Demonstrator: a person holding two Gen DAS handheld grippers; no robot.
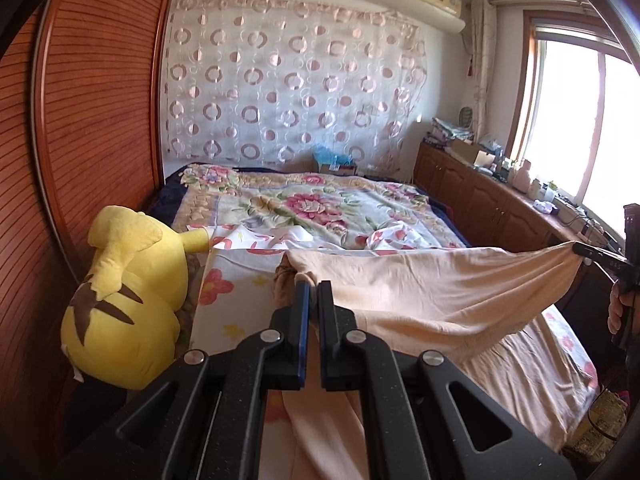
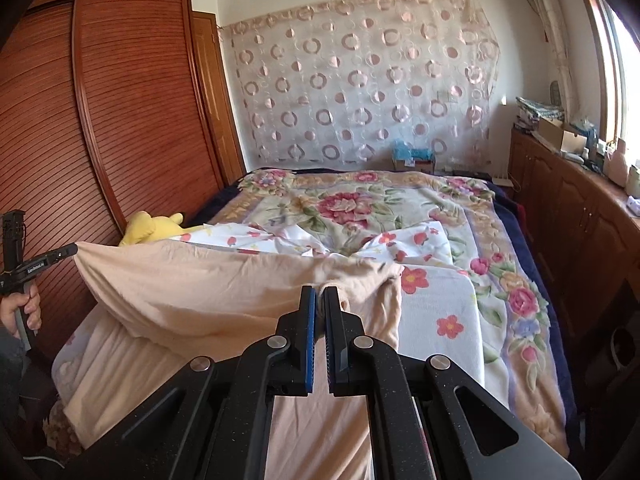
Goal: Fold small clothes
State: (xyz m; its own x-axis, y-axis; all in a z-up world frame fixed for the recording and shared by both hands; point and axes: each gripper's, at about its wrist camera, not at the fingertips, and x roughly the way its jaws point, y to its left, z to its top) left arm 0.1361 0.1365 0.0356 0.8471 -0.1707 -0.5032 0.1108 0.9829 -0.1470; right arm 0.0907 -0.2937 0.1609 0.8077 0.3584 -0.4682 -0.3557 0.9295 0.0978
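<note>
Floral bedding covers the bed (image 2: 448, 216), which fills the middle of both views. Reddish wooden wardrobe doors (image 1: 92, 120) take up the left side of the frame. Across the lower centre, a peach cloth (image 1: 420, 300) hangs stretched above the bed, lifted by two corners, its lower part draping onto the sheet. Lower left in the left view lies a yellow plush toy (image 1: 128, 300) beside the wardrobe. The left claw (image 1: 314, 286) is clenched on one corner of the cloth, and the right claw (image 2: 320, 290) is clenched on the other.
</note>
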